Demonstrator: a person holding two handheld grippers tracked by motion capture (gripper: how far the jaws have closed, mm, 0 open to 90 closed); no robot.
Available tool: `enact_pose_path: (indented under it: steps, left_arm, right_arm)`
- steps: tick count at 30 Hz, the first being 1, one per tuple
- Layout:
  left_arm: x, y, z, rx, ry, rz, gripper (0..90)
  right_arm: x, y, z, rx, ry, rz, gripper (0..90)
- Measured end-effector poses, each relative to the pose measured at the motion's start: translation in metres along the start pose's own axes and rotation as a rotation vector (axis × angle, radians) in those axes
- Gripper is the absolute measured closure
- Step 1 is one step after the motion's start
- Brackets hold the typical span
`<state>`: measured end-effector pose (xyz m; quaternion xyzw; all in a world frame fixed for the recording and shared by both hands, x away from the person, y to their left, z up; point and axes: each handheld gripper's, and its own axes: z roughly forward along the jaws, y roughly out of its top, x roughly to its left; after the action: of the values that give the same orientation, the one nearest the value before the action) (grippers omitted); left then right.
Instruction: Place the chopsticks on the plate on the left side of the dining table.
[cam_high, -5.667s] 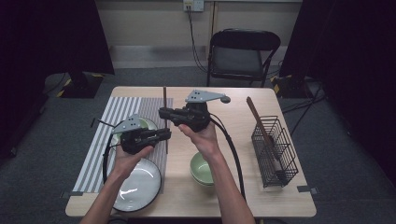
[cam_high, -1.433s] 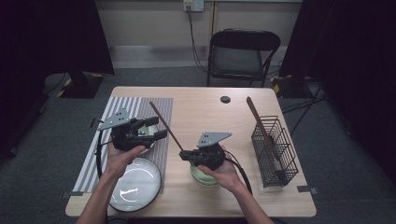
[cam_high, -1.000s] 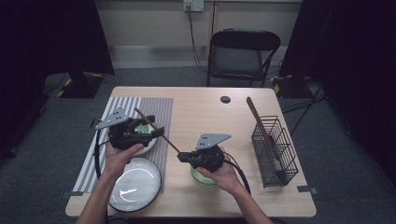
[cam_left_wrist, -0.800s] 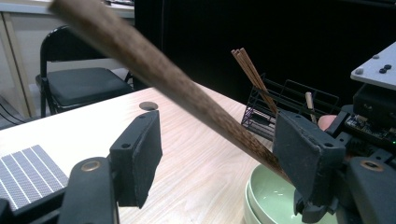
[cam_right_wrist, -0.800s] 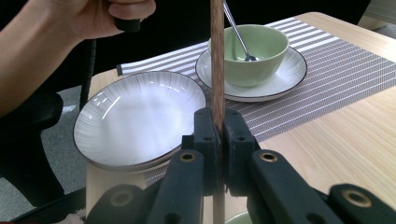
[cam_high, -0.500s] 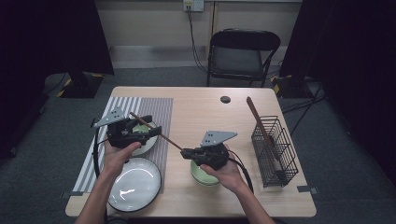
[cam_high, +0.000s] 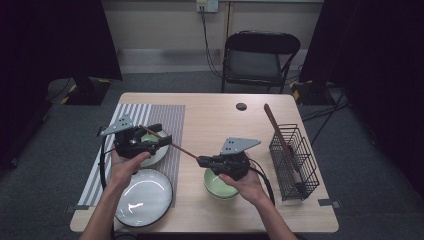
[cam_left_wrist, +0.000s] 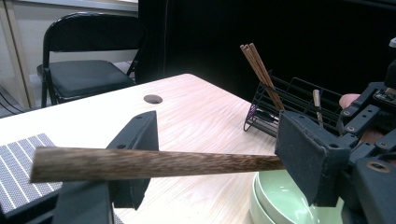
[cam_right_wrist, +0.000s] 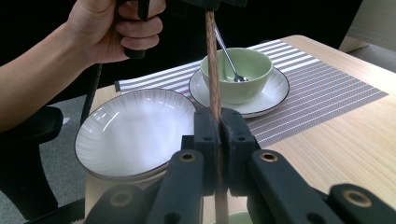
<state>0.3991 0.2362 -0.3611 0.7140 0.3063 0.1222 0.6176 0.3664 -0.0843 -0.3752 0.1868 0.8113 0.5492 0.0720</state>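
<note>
A long, thin, dark brown wooden chopstick (cam_high: 172, 143) with a mottled grain was held in the air above the pale wooden table (cam_high: 215, 115). It lay almost level, slanting across the table's middle. One end reached over the table's left part, the other sat lower, toward its centre.

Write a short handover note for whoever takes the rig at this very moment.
Right gripper: shut on one end of the brown chopstick.
Left gripper: jaws open around the other end, not pressing it.
Chopstick spans the gap above the table, between the small green bowl on its saucer and the stacked green bowls.
More chopsticks stand in the wire rack.
Left: place the held chopstick; where, I cannot tell.
</note>
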Motion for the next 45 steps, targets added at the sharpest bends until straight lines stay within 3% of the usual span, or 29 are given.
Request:
enact_pose_path:
  steps: [9, 16, 29, 45]
  left_arm:
    - [0.011, 0.002, -0.015, -0.045, 0.049, -0.014, 31.2]
    - [0.016, 0.003, -0.022, -0.04, 0.09, -0.006, 32.4]
    - [0.027, -0.009, -0.015, -0.024, 0.08, -0.03, 31.7]
    - [0.035, -0.019, -0.008, 0.024, 0.083, -0.04, 31.5]
  right_arm:
    - [-0.008, -0.006, 0.001, 0.014, 0.014, 0.036, 86.5]
    - [-0.002, -0.005, 0.006, 0.022, 0.034, 0.009, 86.6]
    - [-0.004, -0.001, -0.003, 0.022, 0.013, -0.002, 86.3]
    - [-0.009, -0.003, -0.008, 0.005, 0.008, 0.028, 86.7]
